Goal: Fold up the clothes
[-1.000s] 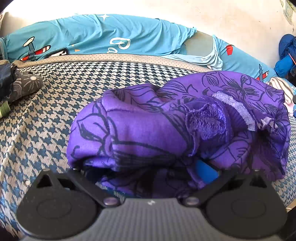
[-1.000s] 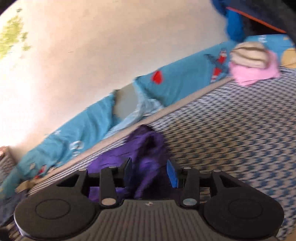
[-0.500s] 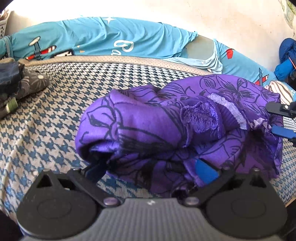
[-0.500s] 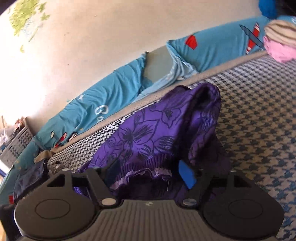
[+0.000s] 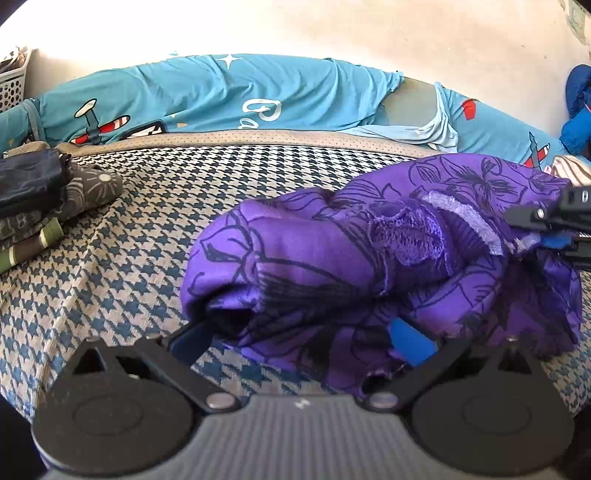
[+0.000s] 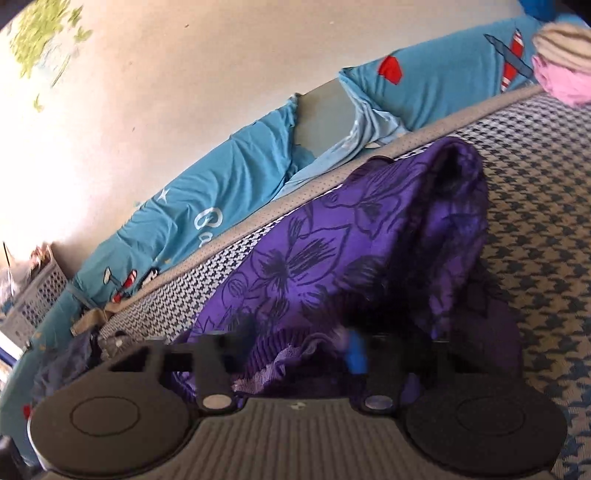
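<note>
Closest in, the left gripper (image 5: 301, 341) stands with its jaws spread wide, the near hem of the purple garment (image 5: 369, 266) bunched loosely between them; its blue pads (image 5: 412, 341) do not press the cloth. The garment, printed with dark outlined flowers and edged with pale lace, lies in a crumpled heap on the houndstooth bed cover (image 5: 147, 229).

On the heap's right side the right gripper (image 6: 295, 354) is closing its jaws, the lace hem (image 6: 273, 363) lying between them. In the right wrist view the fingers are blurred, and in the left wrist view only their tips show at the frame's edge, so I cannot tell whether the pads already pinch the cloth.

Further left on the cover sits a stack of dark folded clothes (image 5: 40, 206), well apart from the purple heap. Beyond the mattress edge a turquoise sheet (image 5: 258, 96) printed with aeroplanes runs along the pale wall (image 5: 332, 33). A white basket (image 5: 13, 79) stands at the far left, and pink and beige clothes (image 6: 561, 59) lie at the cover's far right corner.
</note>
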{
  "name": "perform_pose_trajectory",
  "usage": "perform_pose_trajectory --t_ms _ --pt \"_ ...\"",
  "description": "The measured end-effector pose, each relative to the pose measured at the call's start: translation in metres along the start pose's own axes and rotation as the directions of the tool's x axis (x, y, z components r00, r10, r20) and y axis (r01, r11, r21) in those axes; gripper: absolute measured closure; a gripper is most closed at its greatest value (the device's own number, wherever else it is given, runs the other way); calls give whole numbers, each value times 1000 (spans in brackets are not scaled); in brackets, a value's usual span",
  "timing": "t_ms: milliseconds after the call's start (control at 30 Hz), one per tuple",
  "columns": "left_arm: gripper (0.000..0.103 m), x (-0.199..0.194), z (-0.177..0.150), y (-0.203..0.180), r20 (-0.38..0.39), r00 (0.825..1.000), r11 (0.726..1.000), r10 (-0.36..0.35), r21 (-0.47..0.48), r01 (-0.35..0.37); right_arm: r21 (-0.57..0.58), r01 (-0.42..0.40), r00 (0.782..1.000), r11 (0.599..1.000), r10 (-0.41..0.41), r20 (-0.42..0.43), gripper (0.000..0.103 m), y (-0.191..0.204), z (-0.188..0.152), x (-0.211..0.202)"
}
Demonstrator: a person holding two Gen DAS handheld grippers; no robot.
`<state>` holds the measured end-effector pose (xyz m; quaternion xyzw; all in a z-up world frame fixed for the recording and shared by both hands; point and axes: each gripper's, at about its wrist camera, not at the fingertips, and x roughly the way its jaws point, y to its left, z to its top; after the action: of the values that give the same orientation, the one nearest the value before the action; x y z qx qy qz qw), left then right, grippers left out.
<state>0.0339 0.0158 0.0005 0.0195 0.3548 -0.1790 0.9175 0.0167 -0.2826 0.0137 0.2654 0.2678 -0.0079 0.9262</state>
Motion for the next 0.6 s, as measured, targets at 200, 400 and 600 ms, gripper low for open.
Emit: perform_pose_trajectory --t_ms 200,400,600 --pt "0 2 -1 3 -6 1000 1000 8 -17 -8 -32 15 999 999 -14 35 94 4 0 -7" --pt "0 3 -1 5 -8 1000 1000 17 -26 -17 -25 -31 997 999 32 63 95 4 2 -17" --pt "0 6 -2 6 -20 999 999 27 -32 -28 -38 -7 998 999 10 65 95 5 1 -19"
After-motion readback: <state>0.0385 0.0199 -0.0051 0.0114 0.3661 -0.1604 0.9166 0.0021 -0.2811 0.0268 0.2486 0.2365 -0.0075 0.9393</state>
